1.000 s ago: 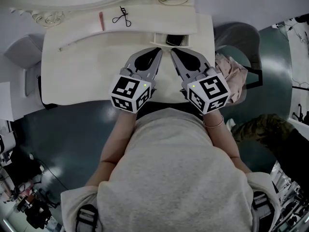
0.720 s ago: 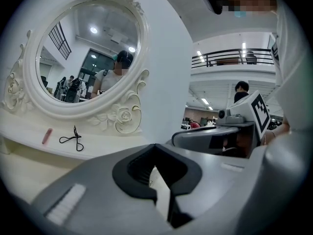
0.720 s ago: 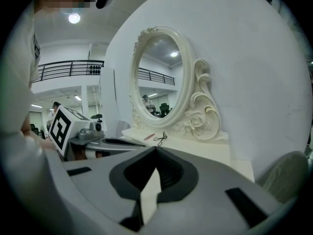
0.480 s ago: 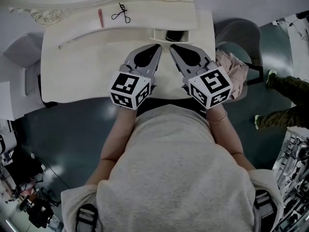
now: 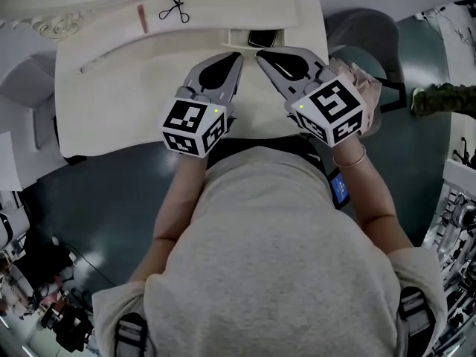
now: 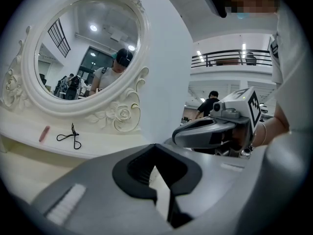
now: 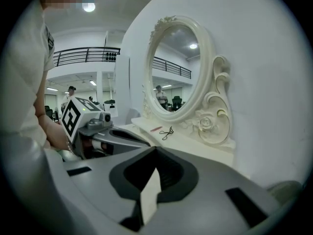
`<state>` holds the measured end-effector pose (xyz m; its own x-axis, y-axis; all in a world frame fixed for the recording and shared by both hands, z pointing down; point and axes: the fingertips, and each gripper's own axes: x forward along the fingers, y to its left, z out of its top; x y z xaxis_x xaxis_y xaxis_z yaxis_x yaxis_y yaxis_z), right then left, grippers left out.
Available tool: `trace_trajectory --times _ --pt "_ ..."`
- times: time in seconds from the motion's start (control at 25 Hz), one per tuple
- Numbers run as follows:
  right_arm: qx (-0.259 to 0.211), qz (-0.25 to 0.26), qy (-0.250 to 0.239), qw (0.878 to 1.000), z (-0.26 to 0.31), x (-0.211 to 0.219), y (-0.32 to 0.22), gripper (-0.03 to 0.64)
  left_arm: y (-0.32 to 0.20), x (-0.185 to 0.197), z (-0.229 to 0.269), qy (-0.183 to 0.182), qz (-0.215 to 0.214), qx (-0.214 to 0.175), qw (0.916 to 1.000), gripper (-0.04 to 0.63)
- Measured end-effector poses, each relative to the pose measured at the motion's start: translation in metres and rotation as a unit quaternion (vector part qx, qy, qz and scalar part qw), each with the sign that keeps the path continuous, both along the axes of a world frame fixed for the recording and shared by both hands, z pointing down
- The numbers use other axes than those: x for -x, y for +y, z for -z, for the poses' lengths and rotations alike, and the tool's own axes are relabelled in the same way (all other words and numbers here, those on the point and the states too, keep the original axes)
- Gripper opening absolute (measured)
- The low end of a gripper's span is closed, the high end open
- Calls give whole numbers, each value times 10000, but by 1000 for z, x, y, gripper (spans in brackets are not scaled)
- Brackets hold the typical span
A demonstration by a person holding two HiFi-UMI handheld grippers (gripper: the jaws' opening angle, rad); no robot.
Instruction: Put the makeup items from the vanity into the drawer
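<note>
Reference landmark: the drawer [image 5: 236,39], a small open compartment set in the raised back shelf of the vanity [image 5: 119,103].

1. Pink stick [image 5: 141,17]: lies on the back shelf, well to the left of the drawer, with its long axis pointing toward the mirror [image 6: 83,48].
2. Eyelash curler [image 5: 173,7]: black, lies flat on the same shelf, left of the drawer and closer to it than the pink stick. The two items sit near each other without touching.
3. Left gripper [image 5: 236,54]: jaws clenched fully together with nothing between them. The tip is over the lower tabletop, just in front of the drawer's left end. It is clear of both shelf items.
4. Drawer contents: one dark item [image 5: 262,38] lies inside; its type cannot be determined.
5. Right gripper [image 5: 259,53]: jaws likewise closed tip to tip and empty. The tip is just in front of the drawer's middle, close beside the left gripper's tip, and the two bodies angle apart toward the person.
6. Pinkish cloth [image 5: 372,95]: lies off the vanity, to the right of the drawer, partly behind the right gripper's marker cube.
</note>
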<state>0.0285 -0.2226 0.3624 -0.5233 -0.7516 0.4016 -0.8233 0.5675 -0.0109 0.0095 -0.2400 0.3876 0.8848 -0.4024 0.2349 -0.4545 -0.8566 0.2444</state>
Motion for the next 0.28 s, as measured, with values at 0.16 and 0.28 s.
trace_trajectory --times 0.16,0.28 --pt "86 91 101 9999 -2 0 2 8 -3 1 0 19 2 26 10000 9" --pt "103 152 147 9997 -1 0 1 8 -7 3 2 54 38 28 10000 9"
